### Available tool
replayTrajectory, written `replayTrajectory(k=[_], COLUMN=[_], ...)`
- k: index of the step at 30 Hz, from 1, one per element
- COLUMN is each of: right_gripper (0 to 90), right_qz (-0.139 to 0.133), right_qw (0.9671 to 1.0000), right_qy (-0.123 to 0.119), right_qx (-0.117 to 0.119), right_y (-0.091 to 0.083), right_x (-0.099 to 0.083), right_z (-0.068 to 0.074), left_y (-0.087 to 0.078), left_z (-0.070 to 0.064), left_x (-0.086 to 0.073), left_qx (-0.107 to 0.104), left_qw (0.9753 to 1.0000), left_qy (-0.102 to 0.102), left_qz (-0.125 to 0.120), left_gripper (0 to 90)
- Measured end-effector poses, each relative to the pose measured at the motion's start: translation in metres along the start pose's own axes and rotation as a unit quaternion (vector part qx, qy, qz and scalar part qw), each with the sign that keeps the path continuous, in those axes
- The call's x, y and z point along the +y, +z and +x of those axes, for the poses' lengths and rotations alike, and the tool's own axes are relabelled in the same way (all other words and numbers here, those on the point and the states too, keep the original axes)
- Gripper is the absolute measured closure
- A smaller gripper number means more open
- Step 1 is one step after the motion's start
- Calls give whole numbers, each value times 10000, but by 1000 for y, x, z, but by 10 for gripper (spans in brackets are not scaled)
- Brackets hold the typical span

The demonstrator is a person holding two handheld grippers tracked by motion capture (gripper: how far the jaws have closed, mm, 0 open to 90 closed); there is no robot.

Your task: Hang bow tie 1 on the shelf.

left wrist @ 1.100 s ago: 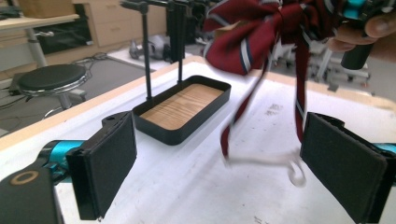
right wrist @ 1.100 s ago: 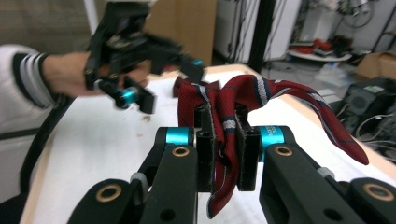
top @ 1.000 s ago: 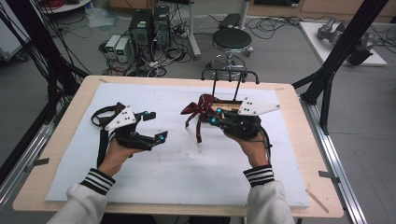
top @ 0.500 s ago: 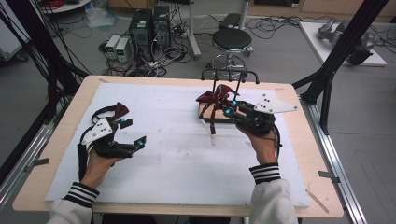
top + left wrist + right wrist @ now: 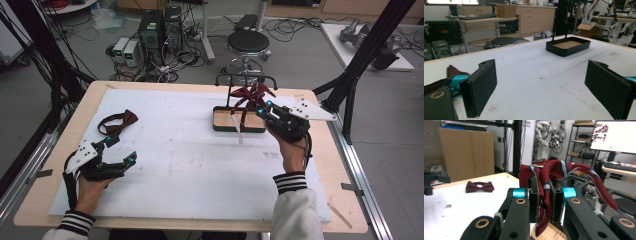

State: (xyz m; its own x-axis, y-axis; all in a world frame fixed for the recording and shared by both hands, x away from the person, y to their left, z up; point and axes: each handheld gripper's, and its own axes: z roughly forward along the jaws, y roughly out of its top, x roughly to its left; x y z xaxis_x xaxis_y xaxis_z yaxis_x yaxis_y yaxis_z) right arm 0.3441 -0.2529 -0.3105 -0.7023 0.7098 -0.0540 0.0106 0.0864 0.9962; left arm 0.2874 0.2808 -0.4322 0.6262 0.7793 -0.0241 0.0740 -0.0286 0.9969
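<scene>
Two grippers work over a wooden table (image 5: 50, 150) covered by a white mat (image 5: 190, 160). Toward the far right corner sits a black tray (image 5: 222, 127) with a wooden floor. The right gripper (image 5: 265, 107), above the tray's right end, is clenched on a red striped tie (image 5: 541, 187). The left gripper (image 5: 122, 150), near the front left corner, is spread wide, grasping nothing. A maroon bow tie (image 5: 117, 122) lies near the left edge. No writing is readable.

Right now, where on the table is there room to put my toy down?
The big white mat is bare in the middle, between the bow tie and the black tray, and along the near edge between both hands. It's crowded at the tray, where the right hand-held gripper holds a striped tie.
</scene>
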Motion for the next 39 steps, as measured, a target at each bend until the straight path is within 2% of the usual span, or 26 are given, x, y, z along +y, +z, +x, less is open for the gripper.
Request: replayTrajectory(k=[7, 18, 30, 31, 34, 38, 39], right_gripper=[822, 822, 821, 821, 821, 821, 821], right_qz=[-98, -88, -40, -67, -56, -56, -45], right_qw=[9995, 9981, 9951, 9948, 9942, 9932, 9929], right_qy=[-81, 16, 35, -39, -3, 30, 101], right_qx=[-279, -614, -984, -1014, -1072, -1161, -1184], right_y=[-6, -12, -14, -13, -10, -8, -8], right_x=[6, 7, 10, 10, 11, 10, 9], right_z=[-13, -30, -45, -47, -50, -55, -55], left_y=[-8, -12, -14, -14, -15, -15, -15], left_z=[6, 6, 7, 6, 5, 6, 6], left_x=[-10, -19, -22, -22, -22, -22, -22], left_qx=[134, 331, 414, 421, 431, 439, 433], left_qw=[9998, 9992, 9987, 9986, 9985, 9983, 9984], left_qy=[-116, -34, -44, -38, 15, -42, -45], left_qz=[-131, -202, -290, -306, -342, -368, -365], left_gripper=[113, 113, 113, 113, 113, 113, 113])
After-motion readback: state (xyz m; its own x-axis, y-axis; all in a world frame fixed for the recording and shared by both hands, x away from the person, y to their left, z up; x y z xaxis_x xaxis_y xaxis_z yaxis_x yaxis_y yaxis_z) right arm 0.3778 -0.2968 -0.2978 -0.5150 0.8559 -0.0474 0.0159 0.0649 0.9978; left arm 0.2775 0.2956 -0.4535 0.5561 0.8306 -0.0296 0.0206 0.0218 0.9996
